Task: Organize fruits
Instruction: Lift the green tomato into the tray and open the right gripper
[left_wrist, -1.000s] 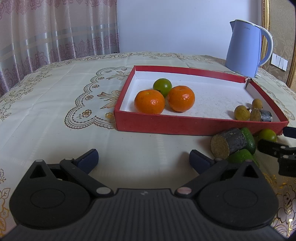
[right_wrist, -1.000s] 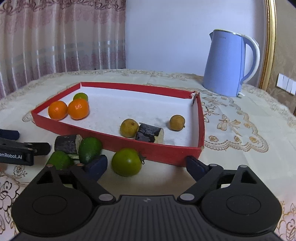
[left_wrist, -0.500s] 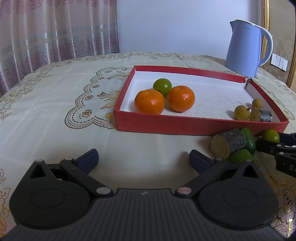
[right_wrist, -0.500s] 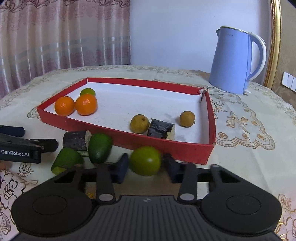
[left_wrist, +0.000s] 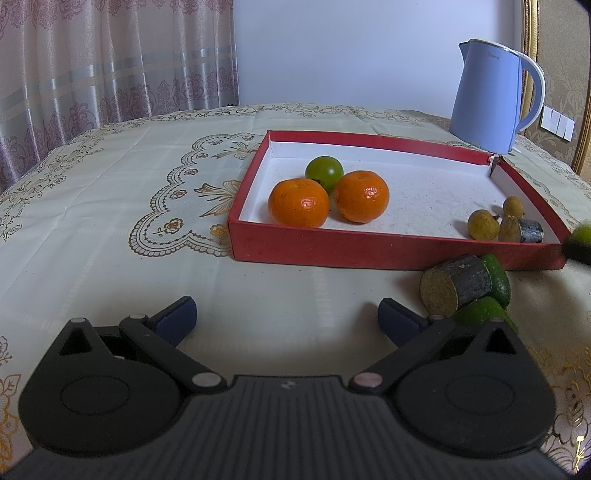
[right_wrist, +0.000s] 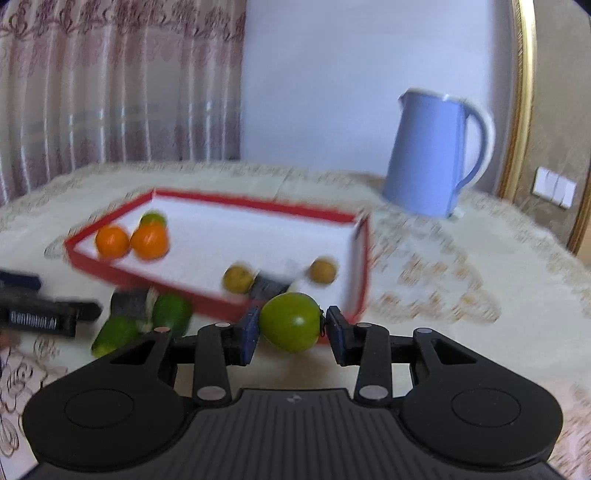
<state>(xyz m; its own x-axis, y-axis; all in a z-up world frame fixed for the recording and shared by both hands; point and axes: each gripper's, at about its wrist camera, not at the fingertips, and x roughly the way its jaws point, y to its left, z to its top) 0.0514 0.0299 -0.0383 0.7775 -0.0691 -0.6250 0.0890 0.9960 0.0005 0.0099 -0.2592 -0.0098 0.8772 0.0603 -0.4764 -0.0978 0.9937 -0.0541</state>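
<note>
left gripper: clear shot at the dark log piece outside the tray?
Probably yes. The left gripper is open, and the log piece lies just ahead to its right on bare cloth. The avocados touching it could crowd one finger.

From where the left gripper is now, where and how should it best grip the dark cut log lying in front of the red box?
Grip the log across its round bark sides, near the middle, coming from above and from the near side with the left gripper. It lies flat, its pale cut face toward the camera. The avocados touch its far and lower right sides, so one finger would probably have to slide between them.
</note>
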